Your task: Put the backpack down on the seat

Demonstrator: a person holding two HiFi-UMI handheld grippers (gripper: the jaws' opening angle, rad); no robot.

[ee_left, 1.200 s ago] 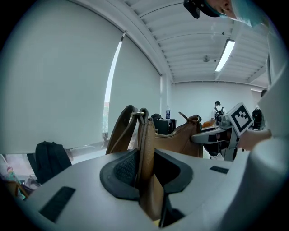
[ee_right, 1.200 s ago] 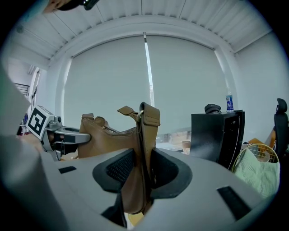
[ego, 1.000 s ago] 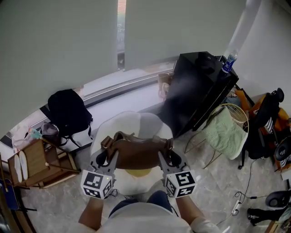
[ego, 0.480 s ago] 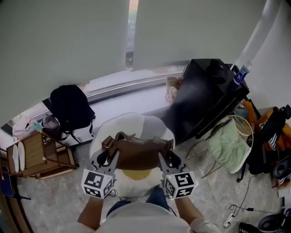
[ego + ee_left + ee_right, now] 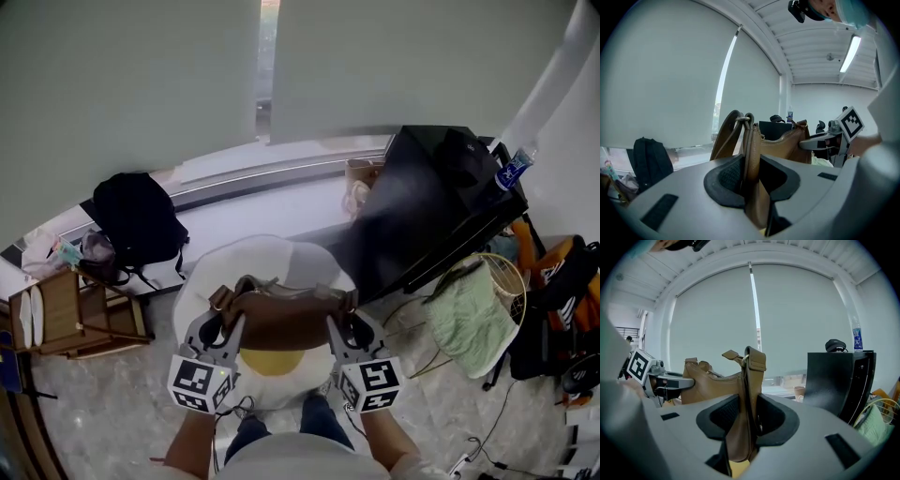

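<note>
A brown leather bag [image 5: 281,317] hangs between my two grippers, just above a round white seat [image 5: 281,253] with a yellow middle. My left gripper [image 5: 223,325] is shut on the bag's left end by its strap ring; in the left gripper view the leather [image 5: 780,140] sits pinched between the pads [image 5: 729,176]. My right gripper [image 5: 339,325] is shut on the right end, where the strap and side panel [image 5: 749,380] run down between its pads [image 5: 771,416]. The bag's bottom is hidden, so contact with the seat cannot be told.
A black backpack [image 5: 136,220] leans on the window ledge at the left, with a wooden rack [image 5: 70,319] below it. A black cabinet [image 5: 431,211] with a water bottle [image 5: 511,173] stands right of the seat. A wire basket with green cloth [image 5: 473,309] sits at the right.
The head view has swung a little, so the room has shifted in frame. Both grippers keep the same hold on the bag over the seat.
</note>
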